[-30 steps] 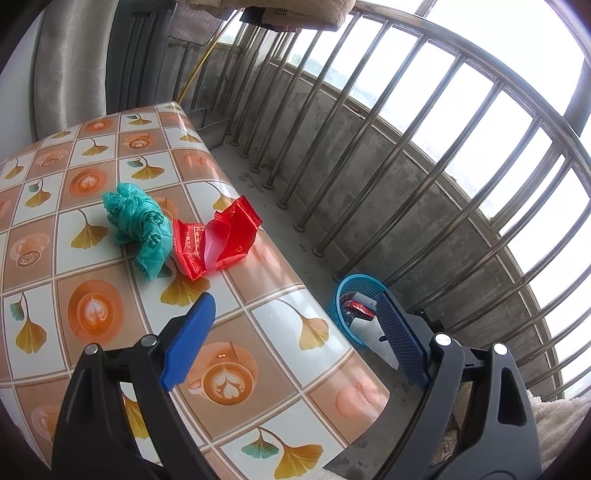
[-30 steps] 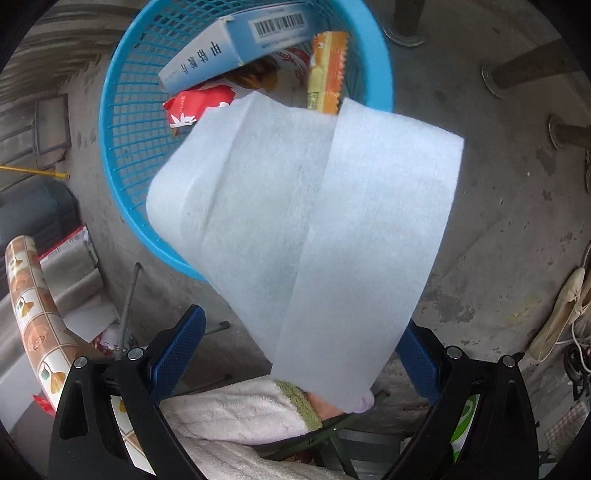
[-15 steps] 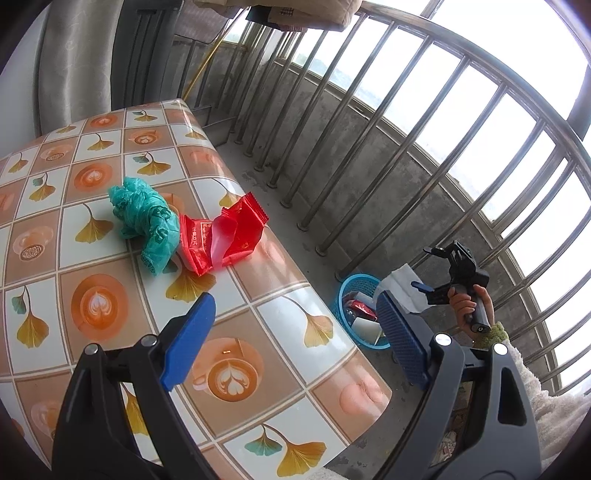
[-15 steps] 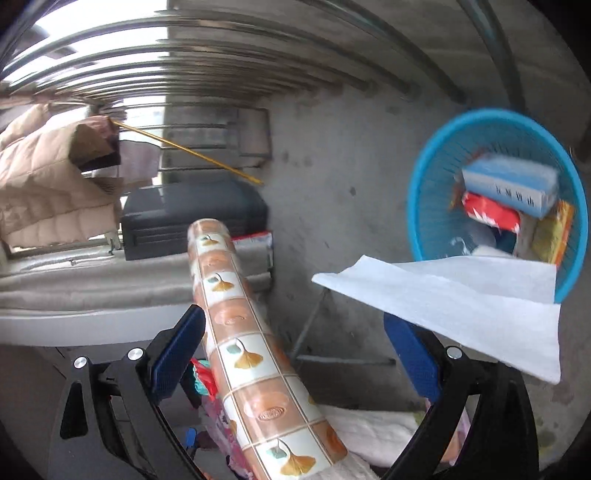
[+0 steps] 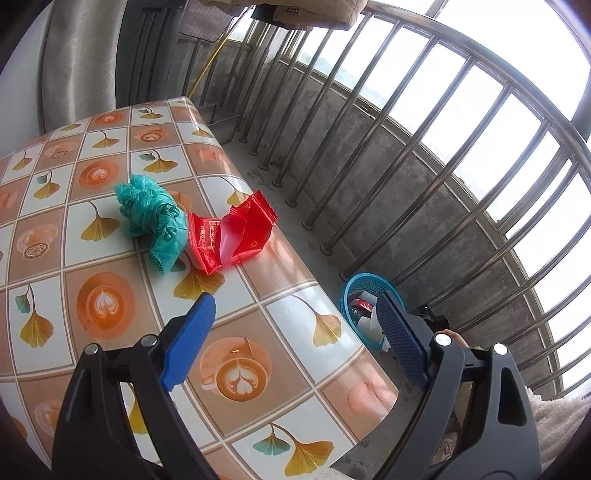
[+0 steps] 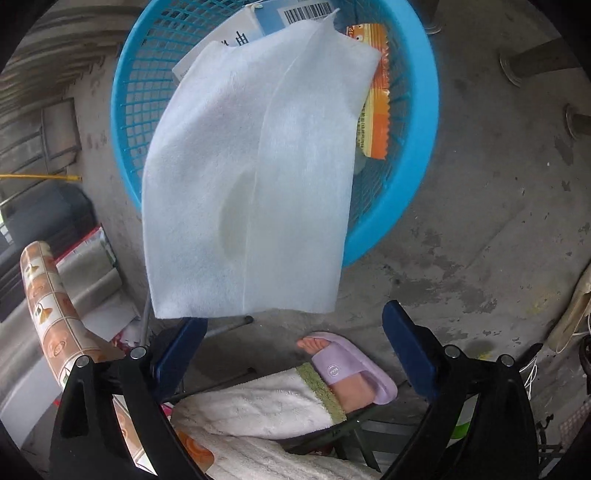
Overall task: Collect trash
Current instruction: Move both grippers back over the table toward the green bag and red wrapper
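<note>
In the right wrist view a white tissue sheet [image 6: 251, 184] hangs in the air over the blue trash basket [image 6: 417, 192], free of my open right gripper [image 6: 291, 347] just below it. The basket holds a blue-white box [image 6: 280, 14] and an orange wrapper [image 6: 376, 107]. In the left wrist view my open, empty left gripper [image 5: 295, 339] hovers over the table's [image 5: 110, 317] near edge. A crumpled green bag [image 5: 155, 218] and a red wrapper [image 5: 232, 236] lie on the table ahead. The basket [image 5: 369, 291] stands on the floor at the right.
A metal balcony railing [image 5: 406, 147] on a low concrete wall runs behind the basket. The person's foot in a purple slipper [image 6: 351, 373] is beside folding table legs. A dark case [image 6: 44, 221] and shoes [image 6: 569, 310] lie on the concrete floor.
The right gripper swung back to point down over the basket and the tissue now floats free above it. The left gripper stayed over the table, shifting slightly.
</note>
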A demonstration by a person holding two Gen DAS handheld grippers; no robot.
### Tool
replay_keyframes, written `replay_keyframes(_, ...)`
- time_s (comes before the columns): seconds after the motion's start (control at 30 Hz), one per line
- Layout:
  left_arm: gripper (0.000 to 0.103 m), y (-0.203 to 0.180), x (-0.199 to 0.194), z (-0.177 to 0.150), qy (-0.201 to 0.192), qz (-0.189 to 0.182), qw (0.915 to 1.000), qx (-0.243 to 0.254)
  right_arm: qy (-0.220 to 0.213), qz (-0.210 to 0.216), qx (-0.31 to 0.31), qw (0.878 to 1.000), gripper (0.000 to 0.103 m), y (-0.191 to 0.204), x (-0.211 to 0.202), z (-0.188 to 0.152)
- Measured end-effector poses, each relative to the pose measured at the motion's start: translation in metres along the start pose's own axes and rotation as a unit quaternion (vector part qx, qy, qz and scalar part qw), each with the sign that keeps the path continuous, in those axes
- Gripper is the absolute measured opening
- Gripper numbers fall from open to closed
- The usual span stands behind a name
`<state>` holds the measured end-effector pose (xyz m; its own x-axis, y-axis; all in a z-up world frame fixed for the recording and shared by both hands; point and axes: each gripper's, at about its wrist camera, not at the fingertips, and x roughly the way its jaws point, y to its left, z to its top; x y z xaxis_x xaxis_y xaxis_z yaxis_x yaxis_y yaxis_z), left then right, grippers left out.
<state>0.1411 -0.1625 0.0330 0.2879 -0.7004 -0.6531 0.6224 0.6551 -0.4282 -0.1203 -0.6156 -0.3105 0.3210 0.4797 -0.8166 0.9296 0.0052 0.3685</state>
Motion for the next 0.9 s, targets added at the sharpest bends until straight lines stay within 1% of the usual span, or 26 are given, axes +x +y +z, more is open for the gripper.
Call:
replay_keyframes(0.1,0.084,0.001,-0.002,-0.001,-0.005,-0.001,1.0000,-0.005,-0.017,0.006,-0.015,1.000,0.093,0.009,-0.002,-0.004)
replay_keyframes(0.2,0.084,0.005,-0.006,-0.002,-0.009,0.004,0.9999,-0.007,-0.057,0.008,-0.056,0.997,0.093,0.022,-0.018,-0.024)
replay_keyframes(0.3,0.084,0.012,-0.013,-0.004,-0.012,0.011,0.9998,-0.011,-0.098,0.021,-0.105,0.989,0.093,0.044,-0.047,-0.048)
replay_keyframes(0.43,0.084,0.024,-0.024,-0.006,-0.019,0.024,0.9993,-0.021,-0.150,0.039,-0.172,0.973,0.093,0.079,-0.083,-0.090)
replay_keyframes(0.57,0.084,0.037,-0.038,-0.011,-0.030,0.033,0.9984,-0.034,-0.184,0.055,-0.235,0.953,0.093,0.125,-0.114,-0.128)
replay_keyframes(0.67,0.084,0.050,-0.048,-0.014,-0.040,0.044,0.9973,-0.042,-0.194,0.075,-0.293,0.933,0.093,0.169,-0.124,-0.164)
replay_keyframes(0.73,0.084,0.060,-0.055,-0.017,-0.044,0.056,0.9963,-0.049,-0.197,0.085,-0.336,0.917,0.093,0.198,-0.126,-0.191)
replay_keyframes(0.8,0.084,0.070,-0.062,-0.019,-0.049,0.068,0.9950,-0.055,-0.194,0.092,-0.379,0.900,0.093,0.231,-0.121,-0.221)
replay_keyframes(0.9,0.084,0.086,-0.072,-0.021,-0.057,0.081,0.9928,-0.067,-0.184,0.098,-0.429,0.879,0.093,0.273,-0.108,-0.259)
